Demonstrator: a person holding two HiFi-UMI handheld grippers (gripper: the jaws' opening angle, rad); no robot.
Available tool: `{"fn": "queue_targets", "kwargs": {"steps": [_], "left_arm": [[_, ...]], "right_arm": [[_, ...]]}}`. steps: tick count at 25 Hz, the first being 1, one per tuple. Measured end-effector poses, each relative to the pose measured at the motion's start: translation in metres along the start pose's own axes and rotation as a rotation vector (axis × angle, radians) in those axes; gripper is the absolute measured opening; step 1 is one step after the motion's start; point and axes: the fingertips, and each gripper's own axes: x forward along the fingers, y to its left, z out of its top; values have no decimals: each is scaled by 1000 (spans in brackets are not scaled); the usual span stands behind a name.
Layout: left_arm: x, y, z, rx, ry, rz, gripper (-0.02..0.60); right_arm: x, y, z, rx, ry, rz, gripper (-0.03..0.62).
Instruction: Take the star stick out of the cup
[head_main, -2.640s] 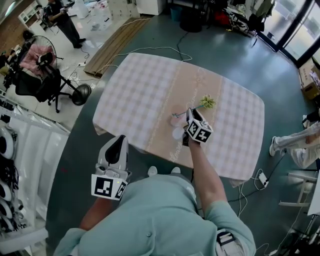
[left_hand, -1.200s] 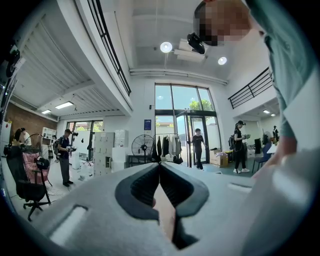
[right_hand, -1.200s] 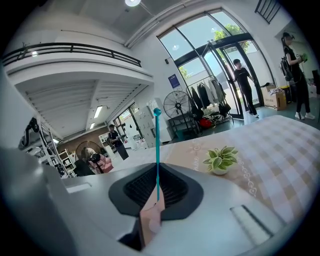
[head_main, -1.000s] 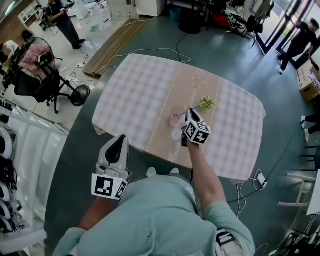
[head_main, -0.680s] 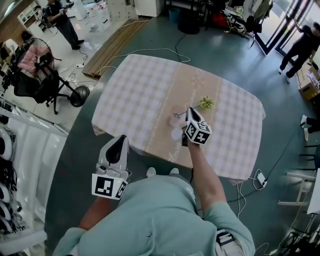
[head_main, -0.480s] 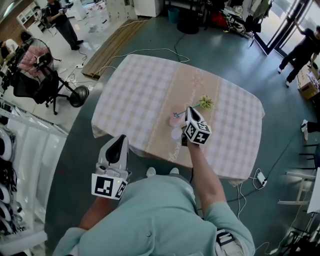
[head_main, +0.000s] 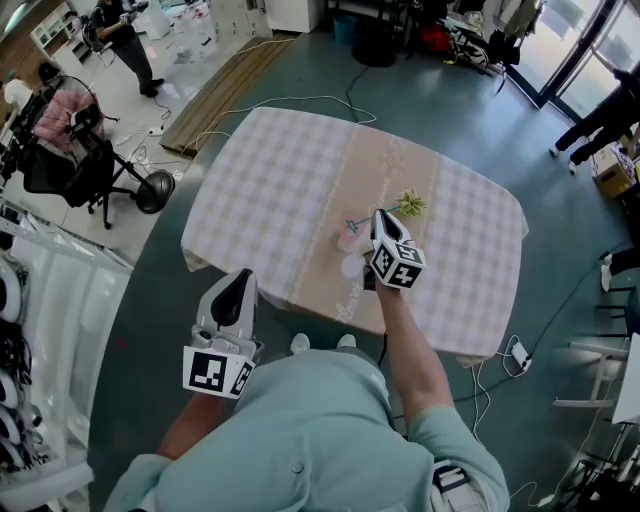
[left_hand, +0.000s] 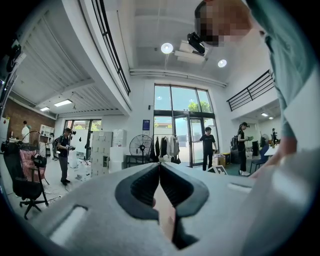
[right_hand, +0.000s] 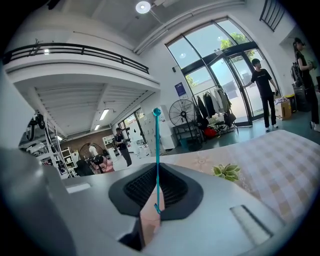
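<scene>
a thin teal star stick (right_hand: 157, 145) is pinched near its lower end between the closed jaws of the right gripper (head_main: 381, 226). it is held upright along them, with its small star tip free in the air. in the head view the stick is seen slanting from the jaws toward the pale pink cup (head_main: 347, 242), which is stood on the pink-and-white checked tablecloth (head_main: 270, 180). the star end shows just past the cup's edge, and whether they touch cannot be told. a small green leafy sprig (head_main: 412, 204) is laid on the cloth near the right gripper. the left gripper (head_main: 237, 284) is held off the table's near edge, its jaws pressed together on nothing.
</scene>
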Motion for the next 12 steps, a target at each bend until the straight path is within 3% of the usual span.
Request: {"fn": "queue_targets", "kwargs": {"steps": [12], "left_arm": [[5, 0, 0, -7, -9, -27, 8]], "right_arm": [[-13, 10, 27, -23, -49, 10, 12]]}}
